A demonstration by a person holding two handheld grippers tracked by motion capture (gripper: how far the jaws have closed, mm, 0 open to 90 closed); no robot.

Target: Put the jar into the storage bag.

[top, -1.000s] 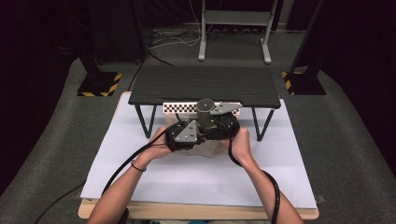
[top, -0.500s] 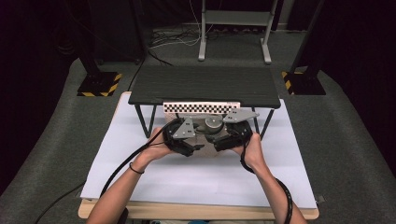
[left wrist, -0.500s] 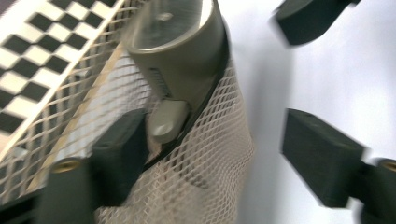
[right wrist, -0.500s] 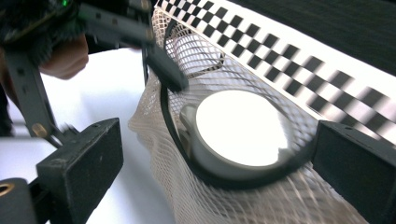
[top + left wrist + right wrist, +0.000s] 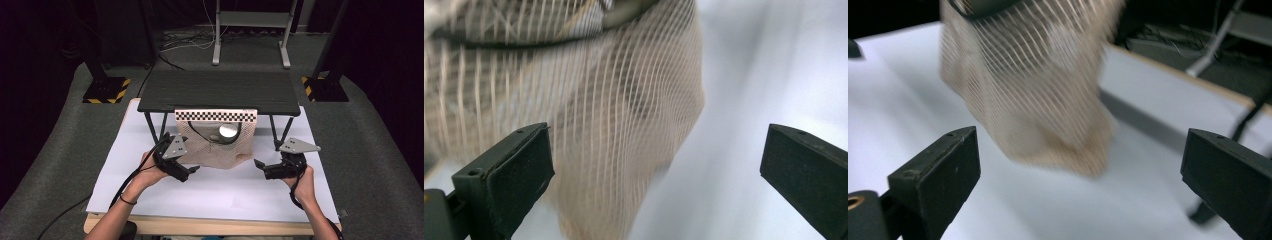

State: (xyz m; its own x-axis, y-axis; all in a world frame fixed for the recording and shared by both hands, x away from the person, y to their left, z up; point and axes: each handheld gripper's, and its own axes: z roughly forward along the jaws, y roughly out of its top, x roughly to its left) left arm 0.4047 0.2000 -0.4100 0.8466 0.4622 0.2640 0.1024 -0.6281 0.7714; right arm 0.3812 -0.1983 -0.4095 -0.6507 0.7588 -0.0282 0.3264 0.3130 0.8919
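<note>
Both grippers have drawn apart from the mesh bag [image 5: 216, 142]; left gripper [image 5: 186, 172] and right gripper [image 5: 261, 167] have just opened wide, empty; the beige bag hangs from the black shelf [image 5: 220, 92], sagging onto the white counter [image 5: 210, 192].

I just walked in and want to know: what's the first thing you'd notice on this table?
The beige net bag catches the eye first: it hangs from the front edge of the small black shelf in the middle, under a checkered strip, with a round shiny thing inside. On either side of it, over the white table, a left gripper and a right gripper are held with their jaws wide open, having just opened, and nothing between them.
</note>
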